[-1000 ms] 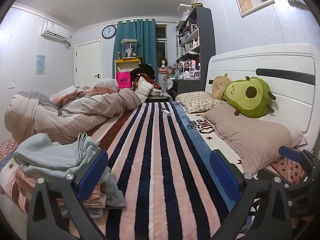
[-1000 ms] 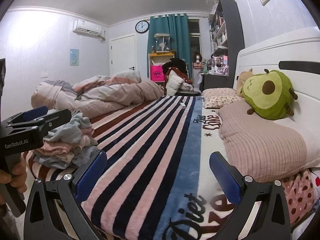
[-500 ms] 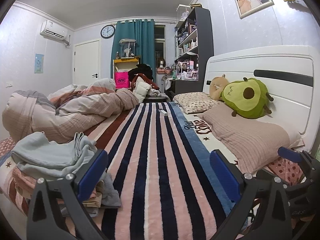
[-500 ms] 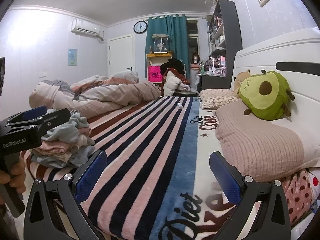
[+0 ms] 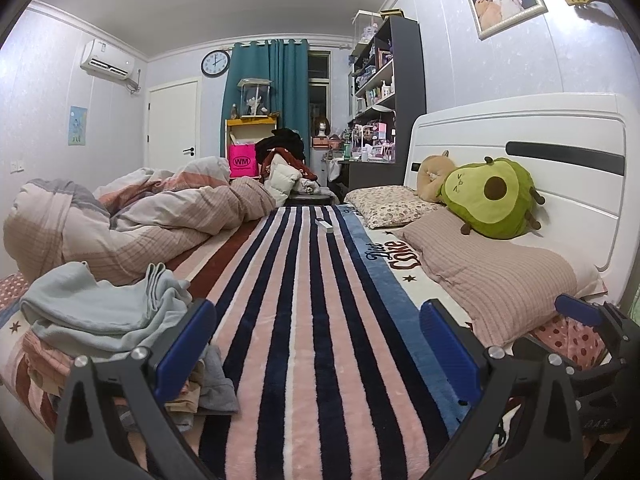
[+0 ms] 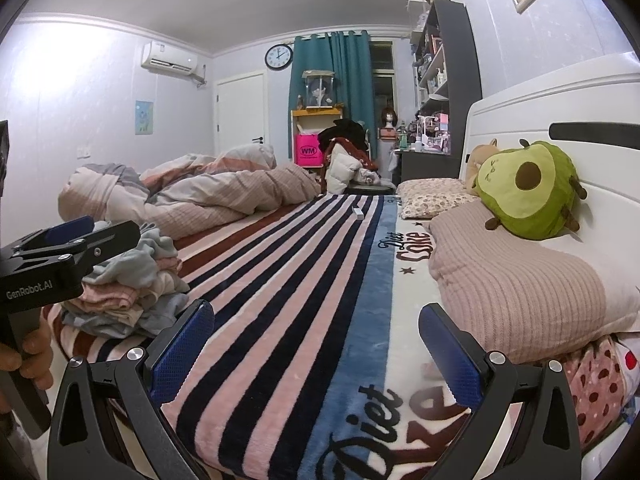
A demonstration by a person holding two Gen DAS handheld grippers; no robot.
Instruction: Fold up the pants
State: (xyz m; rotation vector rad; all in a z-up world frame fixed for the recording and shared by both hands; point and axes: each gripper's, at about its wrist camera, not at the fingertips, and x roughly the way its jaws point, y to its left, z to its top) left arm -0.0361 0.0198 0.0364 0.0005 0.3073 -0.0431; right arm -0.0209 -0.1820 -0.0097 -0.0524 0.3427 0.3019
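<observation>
A pile of clothes [image 5: 92, 320] lies at the near left of the striped bed blanket [image 5: 320, 320], with a pale blue garment on top. It also shows in the right wrist view [image 6: 128, 292]. I cannot tell which piece is the pants. My left gripper [image 5: 318, 344] is open and empty, held above the blanket just right of the pile. My right gripper [image 6: 316, 348] is open and empty above the bed's near edge. The left gripper also shows in the right wrist view [image 6: 60, 240], beside the pile.
A rumpled duvet [image 5: 132, 220] covers the far left of the bed. Pillows [image 5: 492, 276] and an avocado plush [image 5: 492, 196] lie along the white headboard [image 5: 560, 140] on the right. A small white remote [image 5: 324, 225] lies far up the blanket.
Both views have shifted slightly; the pile sits a little lower and further left in the left wrist view. Both grippers stay open and empty.
</observation>
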